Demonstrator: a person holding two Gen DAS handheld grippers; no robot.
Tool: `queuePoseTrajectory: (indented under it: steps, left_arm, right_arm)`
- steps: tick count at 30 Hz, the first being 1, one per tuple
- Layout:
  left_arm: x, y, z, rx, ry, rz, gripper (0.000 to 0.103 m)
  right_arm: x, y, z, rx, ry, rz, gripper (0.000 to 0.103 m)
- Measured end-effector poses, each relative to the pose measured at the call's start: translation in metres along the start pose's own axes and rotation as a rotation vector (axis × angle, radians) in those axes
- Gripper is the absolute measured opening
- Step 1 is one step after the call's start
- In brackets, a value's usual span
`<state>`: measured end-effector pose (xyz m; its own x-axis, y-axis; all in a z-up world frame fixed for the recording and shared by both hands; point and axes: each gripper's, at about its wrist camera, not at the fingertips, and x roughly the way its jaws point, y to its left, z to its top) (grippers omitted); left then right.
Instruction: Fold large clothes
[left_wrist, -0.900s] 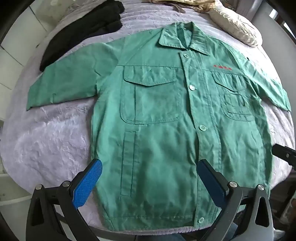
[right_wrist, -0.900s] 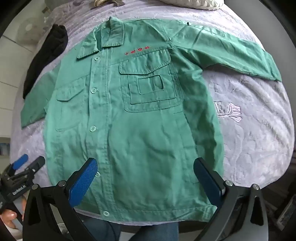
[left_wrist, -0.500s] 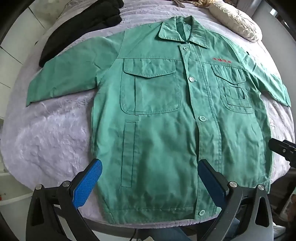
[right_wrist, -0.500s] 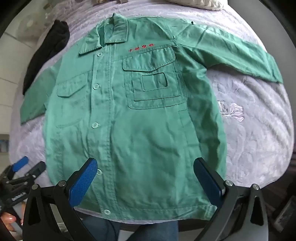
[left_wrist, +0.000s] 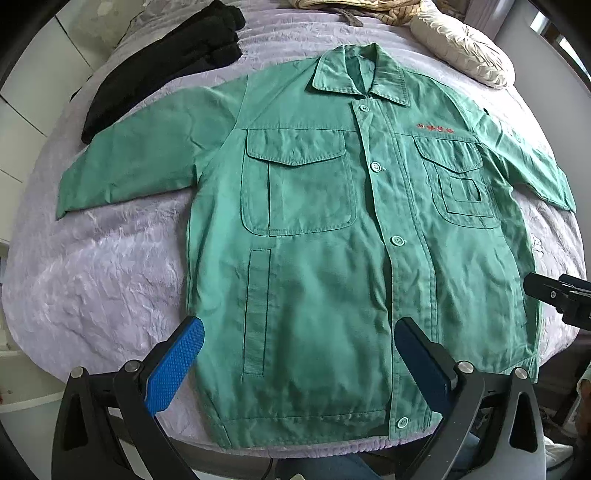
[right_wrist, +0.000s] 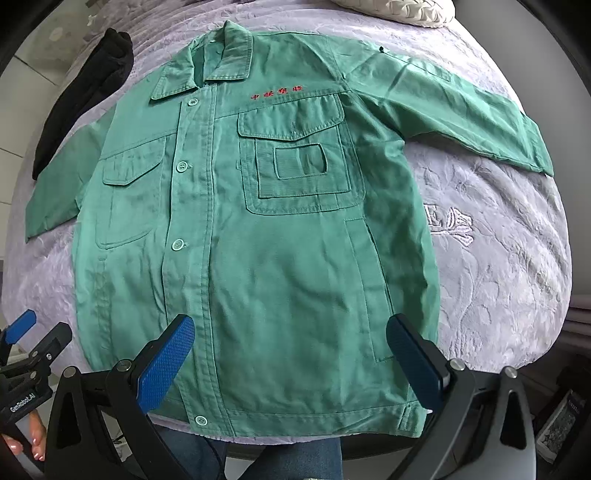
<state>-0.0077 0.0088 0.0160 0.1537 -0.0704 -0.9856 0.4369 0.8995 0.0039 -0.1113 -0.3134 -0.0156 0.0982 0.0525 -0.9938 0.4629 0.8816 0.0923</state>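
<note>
A green work jacket (left_wrist: 317, 240) (right_wrist: 266, 229) lies flat and buttoned on a lilac bedspread (left_wrist: 103, 273) (right_wrist: 498, 266), collar at the far side, both sleeves spread outward. Red lettering sits above one chest pocket. My left gripper (left_wrist: 299, 354) hovers open above the jacket's lower left half, blue pads wide apart with nothing between them. Over the lower right half my right gripper (right_wrist: 291, 350) is open too, also holding nothing. Each view catches part of the other gripper at its edge.
A black garment (left_wrist: 162, 66) (right_wrist: 85, 107) lies folded at the far left of the bed. A cream cushion (left_wrist: 461, 51) and striped fabric rest at the far end. The bed's near edge runs just below the hem, with a person's jeans (right_wrist: 280, 458) beyond it.
Both views have shifted slightly: the jacket sits lower in the left wrist view and looks a little larger in the right wrist view. The jacket itself has not moved; both grippers stay open.
</note>
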Motion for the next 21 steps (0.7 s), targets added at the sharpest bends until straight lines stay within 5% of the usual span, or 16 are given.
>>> queuePoseTrajectory:
  steps: [21]
  left_arm:
    - [0.0008, 0.0003, -0.003, 0.007, -0.004, 0.005, 0.103]
  right_arm:
    - [0.004, 0.002, -0.0011, 0.002, 0.013, 0.005, 0.103]
